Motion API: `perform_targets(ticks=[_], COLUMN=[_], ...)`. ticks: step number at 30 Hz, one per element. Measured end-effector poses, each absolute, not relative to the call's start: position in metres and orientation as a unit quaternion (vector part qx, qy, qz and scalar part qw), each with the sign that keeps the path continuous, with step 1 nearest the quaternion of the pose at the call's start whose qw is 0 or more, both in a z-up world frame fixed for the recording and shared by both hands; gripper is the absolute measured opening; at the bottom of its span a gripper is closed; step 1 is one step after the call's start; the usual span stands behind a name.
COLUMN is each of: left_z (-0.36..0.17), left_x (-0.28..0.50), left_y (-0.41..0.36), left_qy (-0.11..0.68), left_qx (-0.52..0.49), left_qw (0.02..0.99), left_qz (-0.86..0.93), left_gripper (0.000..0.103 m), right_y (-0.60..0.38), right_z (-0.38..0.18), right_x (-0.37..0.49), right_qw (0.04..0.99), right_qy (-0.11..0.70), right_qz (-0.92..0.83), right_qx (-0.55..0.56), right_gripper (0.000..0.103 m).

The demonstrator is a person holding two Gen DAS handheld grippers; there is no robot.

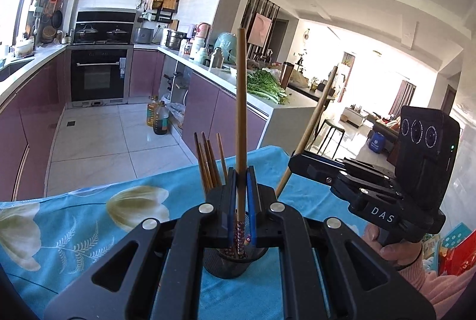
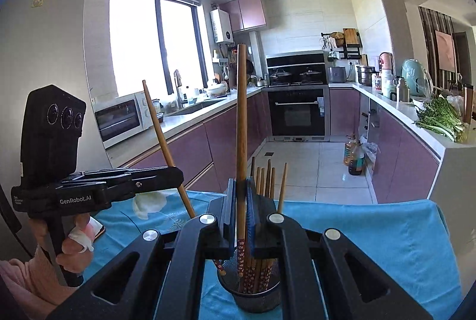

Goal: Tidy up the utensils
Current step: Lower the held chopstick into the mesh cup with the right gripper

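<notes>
My left claw (image 1: 241,186) is clamped on one wooden chopstick (image 1: 241,100), which stands nearly upright through the centre of the left wrist view, its patterned red end hanging just over the dark mesh holder (image 1: 235,263) at the lower middle. My right claw (image 2: 240,195) is likewise clamped on a second chopstick (image 2: 241,117), upright in the middle of its own view, the flowered red end dipping into the mouth of the same holder (image 2: 253,290). More chopsticks (image 2: 266,180) already stand in the holder, their plain tips fanning up just right of my right claw's fingers, and just left of the left claw in the other view. The holder sits on a worktop covered by a blue cloth (image 1: 89,219) printed with pale tulips. Each claw crowds the other's view: the right one sits at the right edge of the left view, lettered "DAS", held by a hand (image 1: 392,245) in a pink sleeve, and the left one at the left edge of the right view reads "GenRobot.AI". Behind, a kitchen: black oven (image 2: 297,111) in the centre, white microwave (image 2: 122,117) at left, leafy greens (image 2: 440,117) on the right counter, oil bottles (image 2: 354,153) on the tiled floor.
</notes>
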State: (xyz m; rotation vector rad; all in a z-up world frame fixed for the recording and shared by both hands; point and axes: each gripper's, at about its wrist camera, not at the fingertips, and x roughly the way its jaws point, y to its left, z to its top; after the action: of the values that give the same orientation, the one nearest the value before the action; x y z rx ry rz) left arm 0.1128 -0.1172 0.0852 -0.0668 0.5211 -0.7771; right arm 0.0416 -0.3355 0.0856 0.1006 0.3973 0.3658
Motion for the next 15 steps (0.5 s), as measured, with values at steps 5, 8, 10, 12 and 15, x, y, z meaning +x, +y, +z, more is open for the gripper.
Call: perform_targets(ticks=[5, 8, 10, 12, 15], left_z=[0.061, 0.046, 0.038, 0.03, 0.02], left_x=[0.123, 0.128, 0.132, 0.135, 0.141], left_y=[-0.138, -0.146, -0.151, -0.155, -0.161], left_qy=[0.287, 0.31, 0.323, 0.334, 0.349], left_qx=[0.004, 0.012, 0.017, 0.021, 0.026], left_qw=[0.882, 0.876, 0.872, 0.868, 0.864], left_qz=[-0.372, -0.369, -0.366, -0.366, -0.363], left_gripper=[0.007, 0.007, 0.007, 0.007, 0.008], right_y=[-0.331, -0.329, -0.326, -0.324, -0.321], right_z=[0.065, 0.053, 0.046, 0.04, 0.034], right_x=[0.061, 0.067, 0.069, 0.072, 0.078], right_qw=[0.953, 0.948, 0.944, 0.94, 0.936], right_qy=[0.237, 0.261, 0.275, 0.287, 0.301], right_qz=[0.181, 0.18, 0.181, 0.181, 0.18], right_qx=[0.044, 0.04, 0.039, 0.037, 0.037], right_gripper=[0.006, 0.006, 0.006, 0.006, 0.006])
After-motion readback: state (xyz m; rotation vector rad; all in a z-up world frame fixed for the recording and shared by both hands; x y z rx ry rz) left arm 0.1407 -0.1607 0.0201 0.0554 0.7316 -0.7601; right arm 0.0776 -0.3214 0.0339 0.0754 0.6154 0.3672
